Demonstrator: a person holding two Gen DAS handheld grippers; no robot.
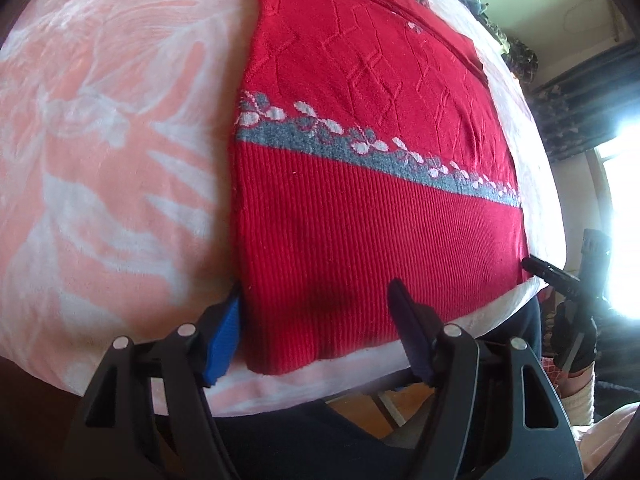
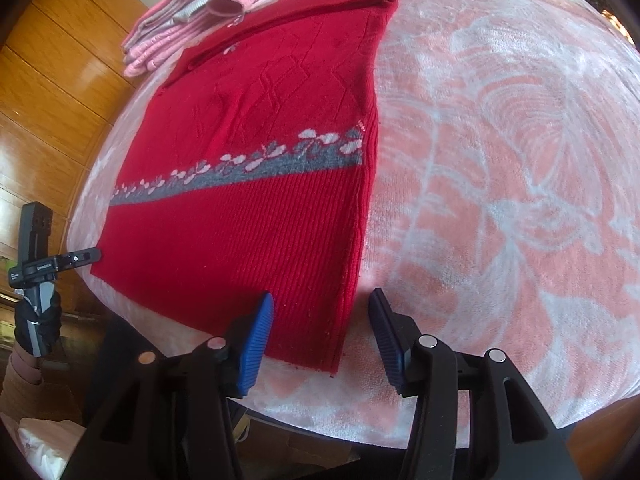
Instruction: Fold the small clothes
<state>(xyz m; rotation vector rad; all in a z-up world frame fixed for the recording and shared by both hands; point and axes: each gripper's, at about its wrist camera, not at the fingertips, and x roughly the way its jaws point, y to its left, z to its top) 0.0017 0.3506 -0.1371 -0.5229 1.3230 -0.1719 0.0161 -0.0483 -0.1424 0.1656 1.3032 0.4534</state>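
Observation:
A red knit sweater (image 1: pixel 360 220) with a grey band of white flowers lies flat on a pink and white floral blanket (image 1: pixel 100 140), sleeves folded across its top. My left gripper (image 1: pixel 315 288) is open at the near left hem corner, its blue pad (image 1: pixel 224 336) just outside the sweater's left edge. My right gripper (image 2: pixel 322 298) is open at the near right hem corner of the sweater (image 2: pixel 260 208); the side edge runs between its fingers. Each gripper shows in the other view: the right gripper (image 1: pixel 532 264) and the left gripper (image 2: pixel 90 256) sit at the hem corners.
A pile of pink clothes (image 2: pixel 192 12) lies at the far left, touching the sweater's top. The blanket (image 2: pixel 500 160) spreads wide to the right. Wooden panels (image 2: pixel 52 80) are beyond the left edge. Gloved hands (image 1: pixel 576 344) (image 2: pixel 38 320) hold the grippers. A bright window (image 1: pixel 624 200) is right.

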